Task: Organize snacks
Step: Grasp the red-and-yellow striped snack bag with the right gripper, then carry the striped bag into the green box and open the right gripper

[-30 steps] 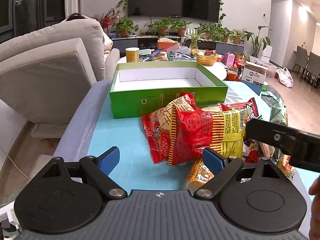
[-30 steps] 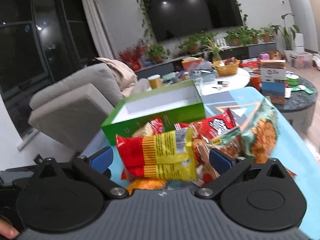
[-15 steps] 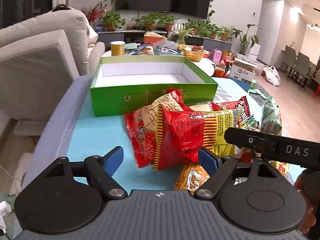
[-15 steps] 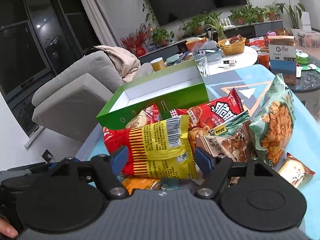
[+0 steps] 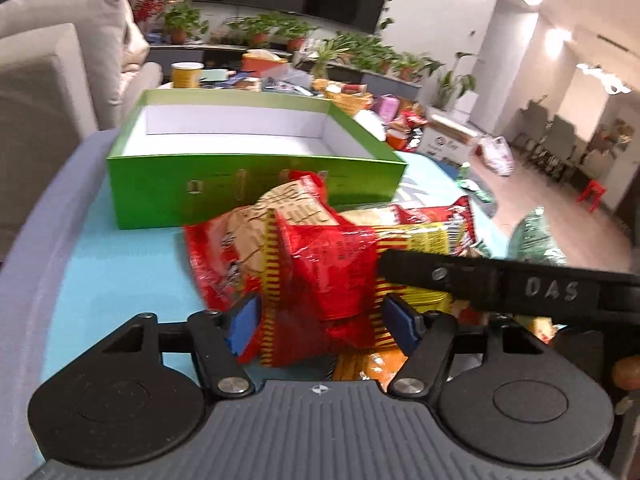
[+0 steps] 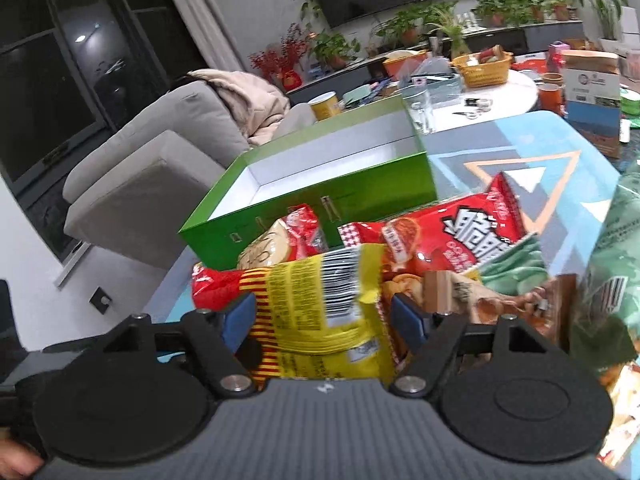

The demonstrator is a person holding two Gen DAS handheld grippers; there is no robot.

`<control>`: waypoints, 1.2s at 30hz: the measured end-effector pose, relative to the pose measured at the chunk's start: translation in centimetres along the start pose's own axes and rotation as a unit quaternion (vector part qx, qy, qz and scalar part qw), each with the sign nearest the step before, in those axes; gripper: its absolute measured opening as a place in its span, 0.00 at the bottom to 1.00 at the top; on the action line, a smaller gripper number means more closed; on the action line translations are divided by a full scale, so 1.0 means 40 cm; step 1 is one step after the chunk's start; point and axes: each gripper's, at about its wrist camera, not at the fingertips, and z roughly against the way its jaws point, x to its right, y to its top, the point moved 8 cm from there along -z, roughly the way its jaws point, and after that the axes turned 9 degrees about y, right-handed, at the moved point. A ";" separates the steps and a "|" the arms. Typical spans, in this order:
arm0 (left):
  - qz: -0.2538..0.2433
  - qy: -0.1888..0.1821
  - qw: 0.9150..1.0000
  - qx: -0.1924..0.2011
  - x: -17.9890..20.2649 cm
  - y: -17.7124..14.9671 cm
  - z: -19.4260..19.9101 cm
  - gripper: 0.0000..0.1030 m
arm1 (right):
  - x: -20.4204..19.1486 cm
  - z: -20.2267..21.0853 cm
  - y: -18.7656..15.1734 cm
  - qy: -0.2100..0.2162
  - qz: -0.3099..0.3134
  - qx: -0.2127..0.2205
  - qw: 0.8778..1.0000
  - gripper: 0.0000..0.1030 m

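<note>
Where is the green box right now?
In both wrist views the open green box sits on the blue mat just behind the snack pile, its white inside showing nothing, with the grey sofa left.

The green box in the upper middle of the left wrist frame stands open, its white interior bare. A heap of snack packets presses against its near wall, blocking the low approach at centre. The teal tabletop at left lies unobstructed. The right gripper's black arm bars the lower right.
</note>
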 end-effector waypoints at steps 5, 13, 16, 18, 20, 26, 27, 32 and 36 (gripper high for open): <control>0.006 -0.026 1.000 0.010 0.004 -0.001 -0.007 0.54 | -0.001 0.003 0.003 -0.007 -0.005 0.000 1.000 0.56; -0.009 -0.019 0.998 0.053 0.013 0.037 0.073 0.53 | -0.048 0.038 0.041 -0.005 -0.003 0.022 1.000 0.56; -0.015 -0.012 0.997 0.075 0.009 0.069 0.110 0.53 | -0.077 0.051 0.071 0.003 0.003 0.035 0.999 0.56; -0.017 -0.005 0.996 0.090 0.002 0.096 0.128 0.53 | -0.098 0.046 0.097 0.008 0.013 0.045 0.999 0.56; -0.015 0.005 0.994 0.107 -0.010 0.131 0.147 0.53 | -0.121 0.037 0.130 0.015 0.024 0.056 0.998 0.56; -0.007 0.033 0.988 0.151 -0.058 0.244 0.169 0.54 | -0.175 -0.014 0.233 0.027 0.049 0.087 0.995 0.56; -0.007 0.036 0.987 0.155 -0.066 0.261 0.165 0.54 | -0.179 -0.023 0.246 0.027 0.053 0.091 0.994 0.56; -0.012 0.056 0.985 0.162 -0.104 0.316 0.103 0.54 | -0.160 -0.096 0.300 0.033 0.054 0.089 0.994 0.56; -0.001 0.063 0.988 0.142 -0.148 0.329 0.038 0.54 | -0.136 -0.164 0.305 0.030 0.047 0.073 0.996 0.56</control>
